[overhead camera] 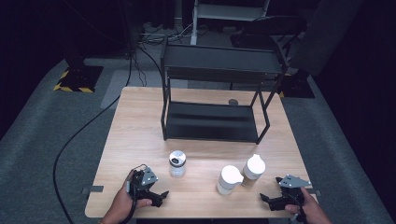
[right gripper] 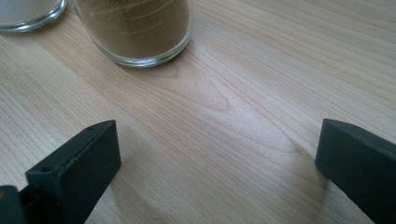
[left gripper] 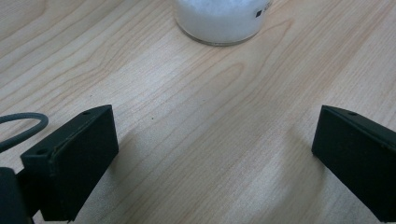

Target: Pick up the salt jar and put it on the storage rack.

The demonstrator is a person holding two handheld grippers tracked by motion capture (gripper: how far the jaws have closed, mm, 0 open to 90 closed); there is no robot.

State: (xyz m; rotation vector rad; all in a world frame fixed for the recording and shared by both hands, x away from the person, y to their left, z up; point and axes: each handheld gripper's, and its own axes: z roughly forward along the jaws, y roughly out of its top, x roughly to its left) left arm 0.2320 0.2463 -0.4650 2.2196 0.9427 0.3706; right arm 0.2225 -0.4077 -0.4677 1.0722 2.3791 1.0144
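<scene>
The clear glass jar of white powder (left gripper: 219, 21) stands upright just ahead of the left tongs (left gripper: 212, 154), likely centred; both the left and the right tongs (right gripper: 217, 163) gape empty on the bench.

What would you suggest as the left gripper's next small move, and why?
Probably ease the left gripper forward toward the jar of white powder: its jaws stand open and empty over the table, and that jar stands just ahead, untouched.
</scene>
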